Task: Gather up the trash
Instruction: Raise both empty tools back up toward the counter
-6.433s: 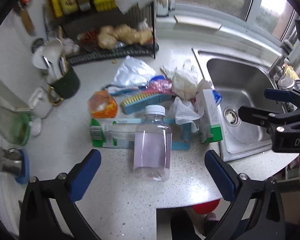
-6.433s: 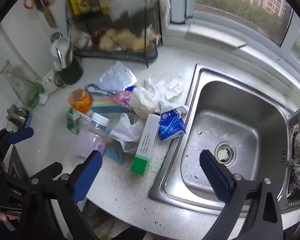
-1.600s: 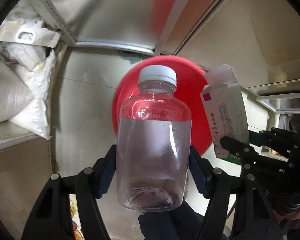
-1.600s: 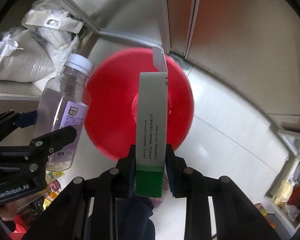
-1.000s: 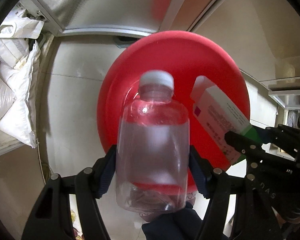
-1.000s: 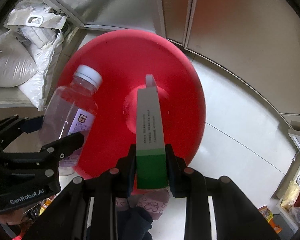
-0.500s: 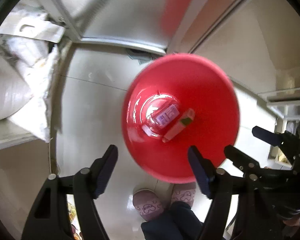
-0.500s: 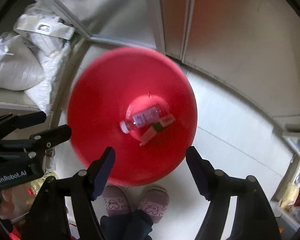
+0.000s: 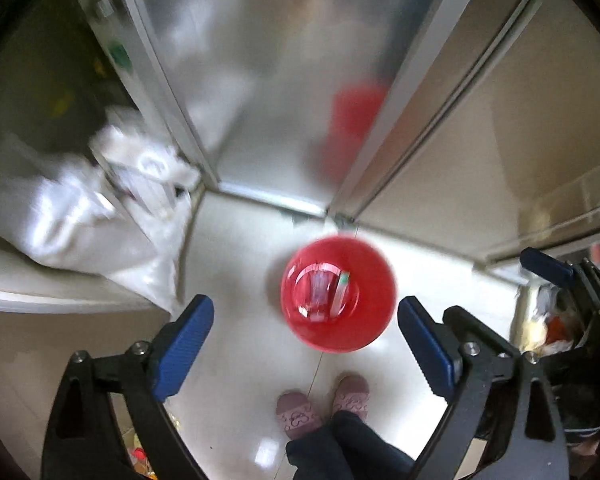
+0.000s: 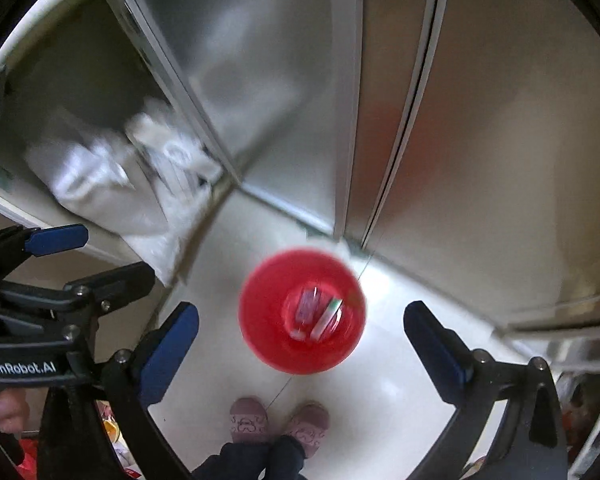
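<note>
A red bin (image 9: 364, 328) (image 10: 272, 340) stands on the pale floor far below both grippers. At its bottom lie a clear plastic bottle (image 9: 318, 286) (image 10: 308, 304) and a white and green carton (image 9: 341, 288) (image 10: 327, 316), side by side. My left gripper (image 9: 305, 344) hangs high above the bin, its jaws opening, nothing between them. My right gripper (image 10: 302, 346) is at the same height, its jaws also opening and empty. Each gripper shows at the edge of the other's view. Both pictures are blurred by motion.
White sacks (image 9: 80, 216) (image 10: 112, 184) lie on a low shelf at the left. Metal cabinet doors (image 9: 268, 80) (image 10: 480, 120) rise behind the bin. The person's pink slippers (image 9: 324, 404) (image 10: 278, 420) stand on the floor in front of the bin.
The bottle and the carton were let go and dropped into the red bin. Both grippers have opened wide and risen well above it, so the bin looks much smaller.
</note>
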### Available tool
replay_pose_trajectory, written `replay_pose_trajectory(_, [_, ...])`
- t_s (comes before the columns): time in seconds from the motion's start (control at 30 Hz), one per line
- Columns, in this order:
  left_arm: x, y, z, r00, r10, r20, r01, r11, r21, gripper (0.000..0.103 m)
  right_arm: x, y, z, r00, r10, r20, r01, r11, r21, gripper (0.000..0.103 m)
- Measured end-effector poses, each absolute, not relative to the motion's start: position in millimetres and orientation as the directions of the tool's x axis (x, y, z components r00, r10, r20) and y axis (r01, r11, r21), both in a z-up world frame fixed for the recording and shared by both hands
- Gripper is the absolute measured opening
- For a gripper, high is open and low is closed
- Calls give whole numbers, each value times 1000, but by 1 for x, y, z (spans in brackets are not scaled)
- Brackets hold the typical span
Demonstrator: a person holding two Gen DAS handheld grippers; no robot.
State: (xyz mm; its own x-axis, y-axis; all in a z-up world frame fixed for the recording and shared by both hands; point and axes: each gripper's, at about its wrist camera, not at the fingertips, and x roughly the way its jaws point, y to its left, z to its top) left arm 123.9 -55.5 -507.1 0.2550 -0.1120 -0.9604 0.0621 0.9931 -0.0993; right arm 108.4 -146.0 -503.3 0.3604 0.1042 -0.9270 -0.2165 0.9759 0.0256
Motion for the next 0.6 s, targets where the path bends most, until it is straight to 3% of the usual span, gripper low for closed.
replay_pose_trajectory(0.1, [113,-54,-427,358,-94,-929,46,995,-83,103,92,-146,-426,455,96,-885,-252,967,-25,102])
replay_pose_trajectory(0.3, [83,-48,-276,519,-88,-850,-12,994,-110,103,57,-136,-282,629,92,-772,-271,957,-107,102])
replay_pose_trajectory(0.5, [64,-35,-176,617,-82,-783,-60,987,-152,103,45,-130,-198,632,254,-732,-299,952,72,102])
replay_pose_trajectory(0.6, [53,-34,-142,666,-31,-746,-82,990,-114,103,37,-131,-167,666,280,-692,-295,950,101,102])
